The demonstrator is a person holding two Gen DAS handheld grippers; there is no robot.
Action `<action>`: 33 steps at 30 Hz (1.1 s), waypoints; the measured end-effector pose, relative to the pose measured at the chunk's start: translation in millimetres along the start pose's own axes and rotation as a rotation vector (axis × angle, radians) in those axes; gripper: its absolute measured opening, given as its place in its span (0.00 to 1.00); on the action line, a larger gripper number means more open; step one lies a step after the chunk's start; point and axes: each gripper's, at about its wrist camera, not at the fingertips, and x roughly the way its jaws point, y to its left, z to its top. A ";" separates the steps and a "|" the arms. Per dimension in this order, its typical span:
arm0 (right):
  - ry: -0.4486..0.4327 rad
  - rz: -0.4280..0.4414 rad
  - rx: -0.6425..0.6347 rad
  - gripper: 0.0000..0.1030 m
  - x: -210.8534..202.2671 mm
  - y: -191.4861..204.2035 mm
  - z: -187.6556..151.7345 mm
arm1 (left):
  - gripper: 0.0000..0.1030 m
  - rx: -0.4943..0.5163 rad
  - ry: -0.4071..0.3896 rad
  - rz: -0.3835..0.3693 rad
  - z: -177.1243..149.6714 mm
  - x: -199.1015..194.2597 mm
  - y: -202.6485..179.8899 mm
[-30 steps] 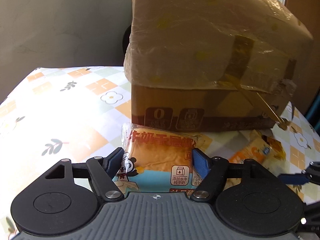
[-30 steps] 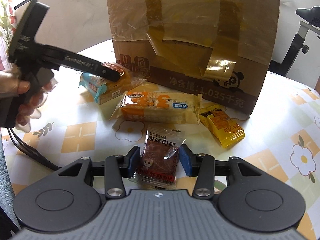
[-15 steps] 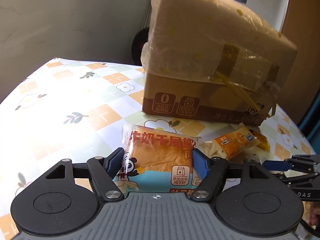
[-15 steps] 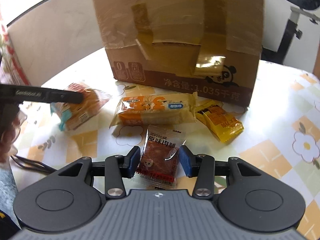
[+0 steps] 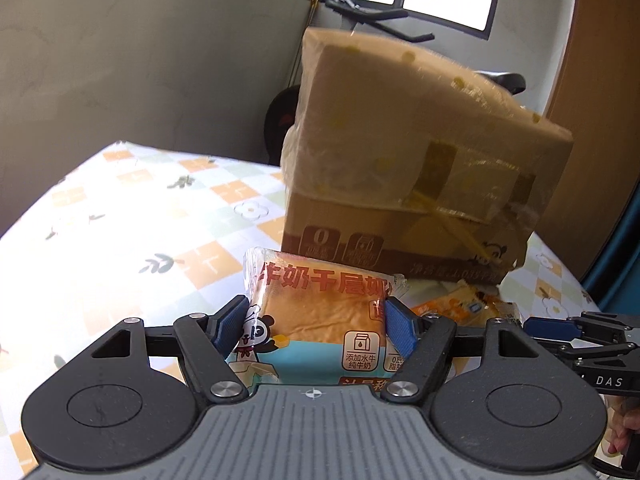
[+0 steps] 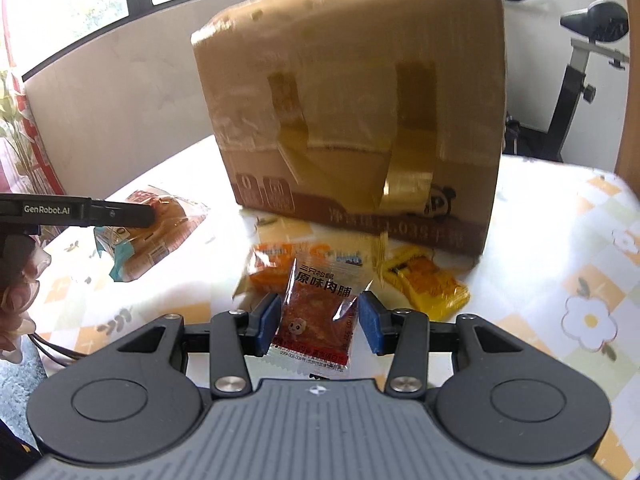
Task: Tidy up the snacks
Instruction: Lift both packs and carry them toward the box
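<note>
My left gripper [image 5: 316,322] is shut on a bread packet [image 5: 320,320] with orange bread and red lettering, held above the table. It also shows at the left of the right wrist view [image 6: 156,236]. My right gripper [image 6: 318,320] is shut on a small red dried-meat packet [image 6: 316,316], lifted off the table. A tall taped cardboard box [image 6: 352,120] stands behind both; it also shows in the left wrist view [image 5: 412,168]. An orange snack packet [image 6: 268,268] and a yellow snack packet [image 6: 428,284] lie in front of the box.
The table [image 6: 560,240] has a flower-and-check cloth. An exercise bike [image 6: 580,80] stands behind the table at the right. A grey wall [image 5: 140,80] runs behind the table. The right gripper's arm [image 5: 580,332] shows at the right of the left wrist view.
Both grippers have risen and pulled back from the box, each carrying its packet. The red packet now hangs in front of the orange packet.
</note>
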 end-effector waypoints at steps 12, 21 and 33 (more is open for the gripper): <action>-0.160 0.004 -0.075 0.45 -31.9 6.3 44.7 | 0.73 0.041 -0.128 -0.021 35.9 -27.3 -13.6; -0.282 0.016 -0.135 0.45 -52.2 12.7 84.9 | 0.73 0.062 -0.234 -0.038 67.3 -45.1 -24.4; -0.368 -0.004 -0.214 0.45 -34.3 -3.9 175.7 | 0.73 0.124 -0.380 -0.063 145.8 -27.3 -57.4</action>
